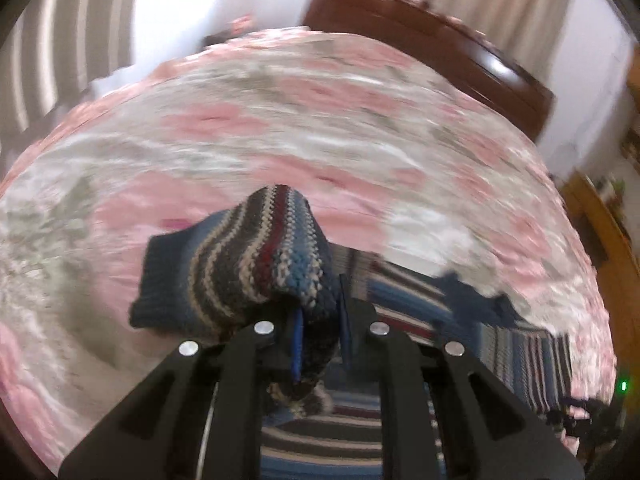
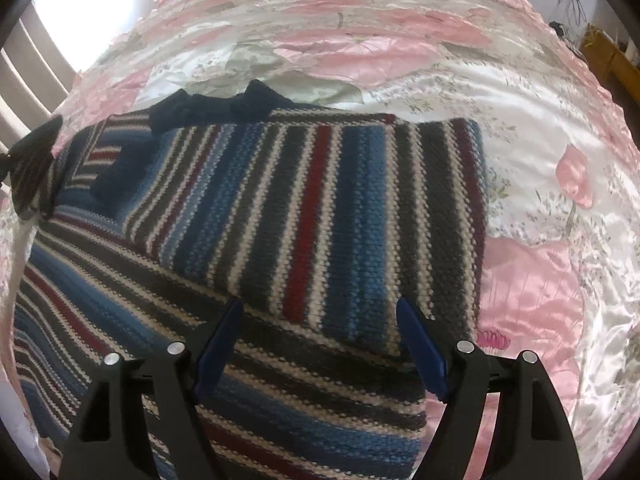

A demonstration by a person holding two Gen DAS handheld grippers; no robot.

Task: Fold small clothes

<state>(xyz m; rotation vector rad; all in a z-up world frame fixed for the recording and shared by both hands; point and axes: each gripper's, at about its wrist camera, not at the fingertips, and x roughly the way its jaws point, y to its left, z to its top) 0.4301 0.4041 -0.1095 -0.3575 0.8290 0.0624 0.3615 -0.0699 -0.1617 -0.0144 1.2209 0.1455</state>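
A striped knit sweater [image 2: 280,216] lies on the bed, on a shiny pink flower bedspread [image 2: 532,184]. One side is folded over its middle. The left tongs [image 1: 320,312] are clenched on the sweater's sleeve [image 1: 240,264] and hold it up above the bedspread; that view is blurry. The right tongs [image 2: 320,336] are spread wide and grip nothing, hanging just over the sweater's near part. A dark wooden headboard [image 1: 440,48] stands at the far end of the bed.
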